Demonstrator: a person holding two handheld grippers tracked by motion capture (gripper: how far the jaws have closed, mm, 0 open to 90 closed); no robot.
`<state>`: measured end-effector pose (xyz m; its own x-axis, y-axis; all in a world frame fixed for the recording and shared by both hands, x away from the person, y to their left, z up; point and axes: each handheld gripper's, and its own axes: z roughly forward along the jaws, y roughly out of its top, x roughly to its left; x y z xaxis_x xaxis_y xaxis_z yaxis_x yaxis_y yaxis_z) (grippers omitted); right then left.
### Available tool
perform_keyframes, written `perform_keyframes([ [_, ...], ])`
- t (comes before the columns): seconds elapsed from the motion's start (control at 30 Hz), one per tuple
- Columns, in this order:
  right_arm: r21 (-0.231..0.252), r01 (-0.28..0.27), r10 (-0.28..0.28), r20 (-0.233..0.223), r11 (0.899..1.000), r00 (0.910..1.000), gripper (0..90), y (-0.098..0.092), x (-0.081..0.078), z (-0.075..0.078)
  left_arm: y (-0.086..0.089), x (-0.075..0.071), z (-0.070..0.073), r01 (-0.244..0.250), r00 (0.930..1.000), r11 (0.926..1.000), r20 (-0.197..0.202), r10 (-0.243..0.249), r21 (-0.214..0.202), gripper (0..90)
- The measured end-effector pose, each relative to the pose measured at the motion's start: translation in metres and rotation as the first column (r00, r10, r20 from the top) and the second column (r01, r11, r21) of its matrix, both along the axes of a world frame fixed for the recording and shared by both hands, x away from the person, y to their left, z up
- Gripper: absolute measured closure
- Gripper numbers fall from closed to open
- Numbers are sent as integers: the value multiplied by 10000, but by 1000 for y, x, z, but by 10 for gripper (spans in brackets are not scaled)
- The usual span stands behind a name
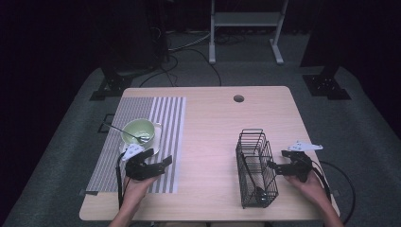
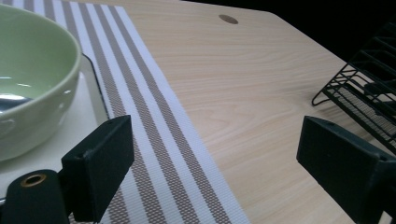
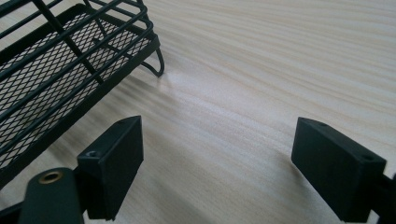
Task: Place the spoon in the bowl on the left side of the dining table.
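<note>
While both grippers sit low over the worktop [image 1: 213, 142] with nothing held, the work looks barely begun: the left gripper [image 1: 158, 164] rests on the striped mat [image 1: 165, 123] just beside the green bowl [image 1: 138, 130], its jaws spread wide and empty, and the spoon [image 1: 127, 133] lies in the bowl on its white plate [image 1: 156, 142], untouched. At the other side the right gripper [image 1: 274, 165], jaws also wide apart and empty, hovers just beside the black wire rack [image 1: 255, 165]. Moving the spoon or bowl to the rack appears wholly left to do
</note>
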<state>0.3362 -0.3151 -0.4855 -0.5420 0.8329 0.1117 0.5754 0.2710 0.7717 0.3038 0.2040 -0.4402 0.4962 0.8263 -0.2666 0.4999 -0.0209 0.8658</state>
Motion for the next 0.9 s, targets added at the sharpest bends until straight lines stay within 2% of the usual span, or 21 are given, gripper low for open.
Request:
perform_keyframes([
  [0.37,0,-13,13,17,10000,10000,157,0,0,0,-14,-7,0,526,9986,9985,60,-527,162,104],
  [0.63,22,-2,2,-8,10000,10000,157,0,0,0,-18,-10,-5,589,9982,9980,46,-590,208,104],
  [0.77,12,-32,32,9,10000,10000,157,0,-1,0,-19,-12,-6,556,9982,9979,220,-564,339,104],
  [0.9,88,-15,16,-37,10000,10000,157,-1,0,0,-19,-13,-7,599,9980,9976,204,-606,333,104],
])
